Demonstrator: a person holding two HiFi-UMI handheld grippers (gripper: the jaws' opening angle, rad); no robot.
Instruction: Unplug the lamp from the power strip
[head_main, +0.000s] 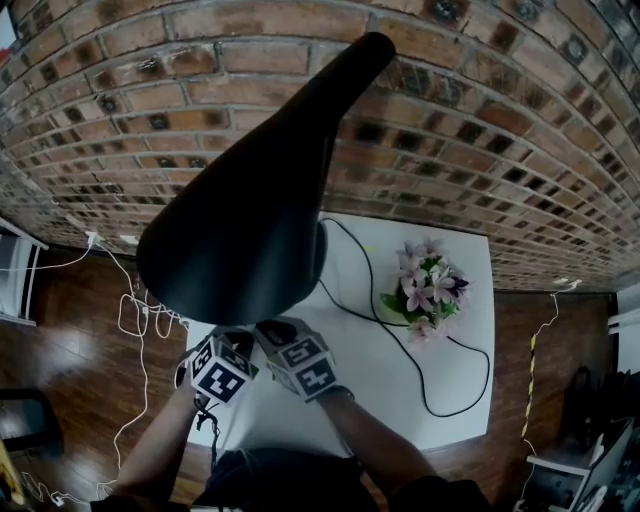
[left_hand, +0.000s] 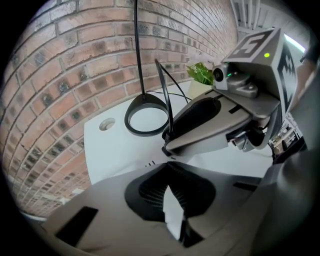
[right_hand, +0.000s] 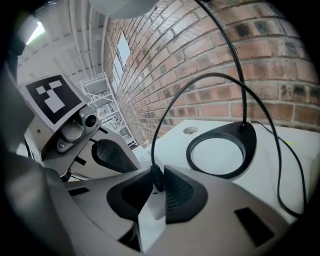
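R gripper fingers closed on lamp's black plug. Cord arcs back to lamp base on white tabletop by brick wall. L gripper right beside it, fingers pinching white power strip.

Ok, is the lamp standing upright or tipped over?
Upright: its ring base lies flat on the table, with the stem rising from it.

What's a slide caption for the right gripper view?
Right gripper clamps the lamp's black plug, its cable arcing to the ring-shaped lamp base on the white table.
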